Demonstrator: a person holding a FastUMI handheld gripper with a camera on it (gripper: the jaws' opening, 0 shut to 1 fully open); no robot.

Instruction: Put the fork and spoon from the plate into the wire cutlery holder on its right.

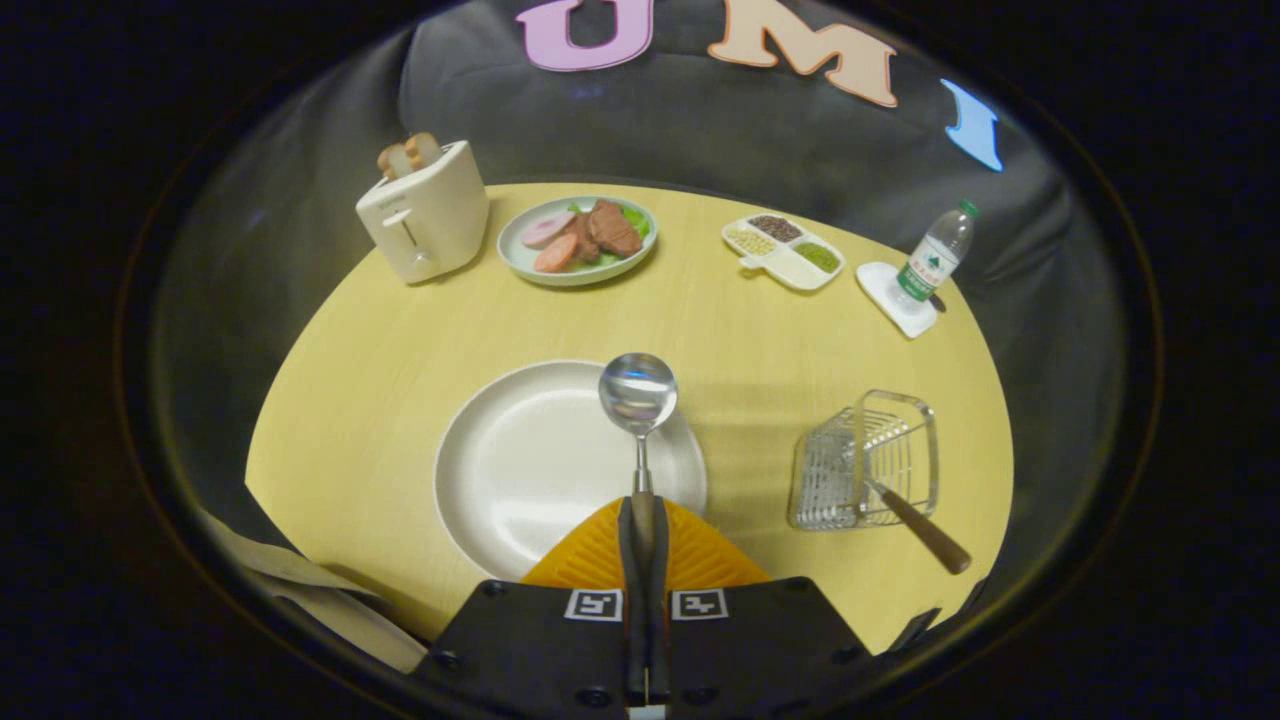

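- Spoon point(638, 400) sat clamped by its handle between both fingers of my gripper point(642, 520), bowl pointing away from me and raised above the plate point(520, 460).
- Plate lay just beyond the fingers on the yellow table point(380, 360), bare of cutlery as far as I could see.
- Wire cutlery holder point(868, 462) stood to the right of the plate, a little apart from it, and a brown-handled utensil point(925, 535), which I judged to be the fork, already leaned in it with its handle slanting out toward the near right.
- Step in hand, as I judged it, was carrying the spoon right to the holder; half of the job looked done.
- To do it well I needed to keep the grip firm, swing right without dipping, tilt the spoon bowl-down over the open top, and aim for the free side away from the leaning handle.
- Risk I saw: knocking the light wire frame or the protruding handle and tipping it.
- Toaster point(425, 212), food plate point(578, 240), divided dish point(783, 252) and water bottle point(932, 258) sat at the far side, well apart from my path.
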